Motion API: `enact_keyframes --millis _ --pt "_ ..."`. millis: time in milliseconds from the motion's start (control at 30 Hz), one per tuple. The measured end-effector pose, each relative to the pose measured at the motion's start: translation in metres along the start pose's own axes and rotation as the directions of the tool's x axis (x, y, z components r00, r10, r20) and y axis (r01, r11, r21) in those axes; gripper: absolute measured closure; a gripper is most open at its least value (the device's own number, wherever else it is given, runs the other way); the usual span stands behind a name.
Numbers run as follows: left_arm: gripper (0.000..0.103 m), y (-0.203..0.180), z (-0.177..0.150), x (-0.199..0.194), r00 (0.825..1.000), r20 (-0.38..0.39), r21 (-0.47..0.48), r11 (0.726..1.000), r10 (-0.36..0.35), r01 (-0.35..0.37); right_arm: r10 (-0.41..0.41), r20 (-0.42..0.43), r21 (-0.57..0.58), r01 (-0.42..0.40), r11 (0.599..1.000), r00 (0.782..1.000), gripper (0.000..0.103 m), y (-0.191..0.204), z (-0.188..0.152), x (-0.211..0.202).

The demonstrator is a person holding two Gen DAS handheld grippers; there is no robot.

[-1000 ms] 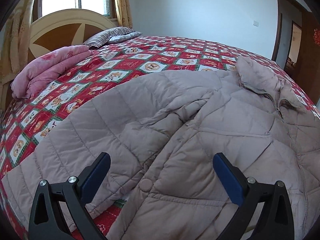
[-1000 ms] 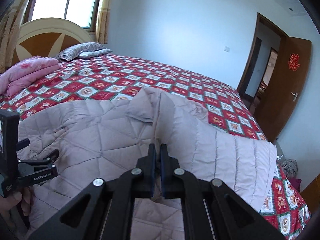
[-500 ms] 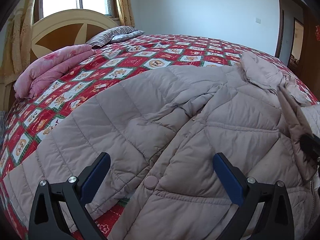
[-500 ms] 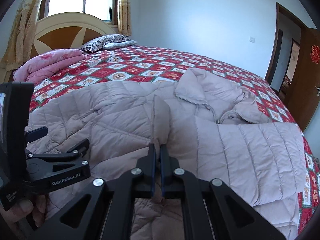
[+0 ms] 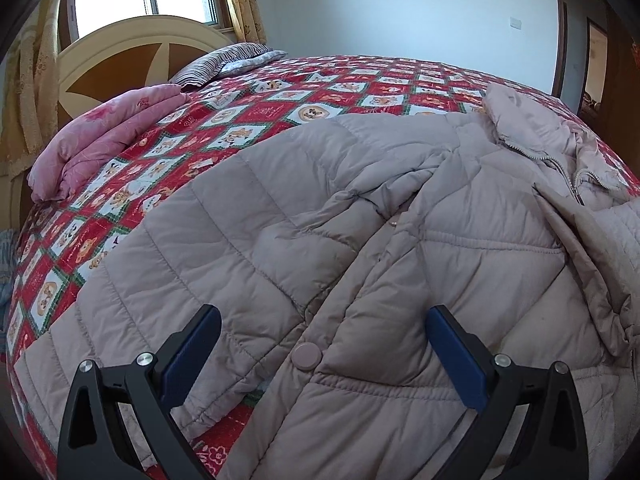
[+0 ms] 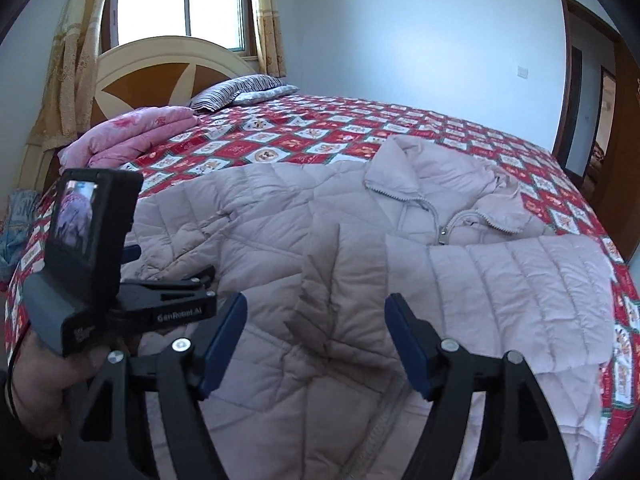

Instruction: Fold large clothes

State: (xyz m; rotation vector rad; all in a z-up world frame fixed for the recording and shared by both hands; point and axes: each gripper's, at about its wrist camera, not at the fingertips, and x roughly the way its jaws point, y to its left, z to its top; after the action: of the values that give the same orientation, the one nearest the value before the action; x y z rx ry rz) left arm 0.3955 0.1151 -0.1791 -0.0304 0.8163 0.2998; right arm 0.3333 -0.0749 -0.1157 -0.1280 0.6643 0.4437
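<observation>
A large pale pink quilted jacket [image 5: 360, 240] lies spread on the bed, collar and zipper toward the far right. It also shows in the right wrist view [image 6: 360, 240], where one sleeve [image 6: 520, 292] is folded across the body below the collar [image 6: 440, 184]. My left gripper [image 5: 320, 344] is open and empty, hovering over the jacket's hem near a snap button [image 5: 306, 355]. My right gripper [image 6: 316, 332] is open and empty above a raised fold of the jacket [image 6: 332, 280]. The left gripper's body and screen [image 6: 92, 248] appear at the left of the right wrist view.
The bed has a red patterned bedspread [image 5: 360, 92]. A folded pink quilt [image 5: 100, 140] and a striped pillow [image 5: 224, 64] lie by the headboard [image 5: 132, 60]. A window is behind it. A wooden door [image 6: 624, 140] stands at the right.
My right gripper was shut on the sleeve fabric and carried it across the jacket; now it is open and the sleeve lies folded over the body. The left gripper stayed open, shifting slightly.
</observation>
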Motion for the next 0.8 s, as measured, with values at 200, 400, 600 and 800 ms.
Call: enact_keyframes --millis 200,400,600,800 --pt "0.001 0.001 0.012 -0.03 0.998 0.04 -0.036 0.998 -0.043 0.045 -0.182 -0.009 0.232 0.179 0.956 0.983 0.029 -0.089 -0.004 -0.018" --pt "0.001 -0.054 0.029 -0.056 0.977 0.02 0.049 0.976 -0.214 0.212 -0.293 -0.117 0.298 0.315 0.901 0.949 0.029 -0.124 -0.022 0.025" --pt "0.014 -0.116 0.026 -0.031 0.959 -0.063 0.099 0.955 -0.275 0.28 -0.321 -0.125 0.256 0.343 0.904 0.939 0.028 -0.117 -0.04 0.037" --pt "0.092 -0.136 0.018 -0.028 0.925 -0.075 0.11 0.919 -0.372 0.378 -0.261 -0.042 0.372 0.257 0.892 0.965 0.028 -0.137 -0.053 0.02"
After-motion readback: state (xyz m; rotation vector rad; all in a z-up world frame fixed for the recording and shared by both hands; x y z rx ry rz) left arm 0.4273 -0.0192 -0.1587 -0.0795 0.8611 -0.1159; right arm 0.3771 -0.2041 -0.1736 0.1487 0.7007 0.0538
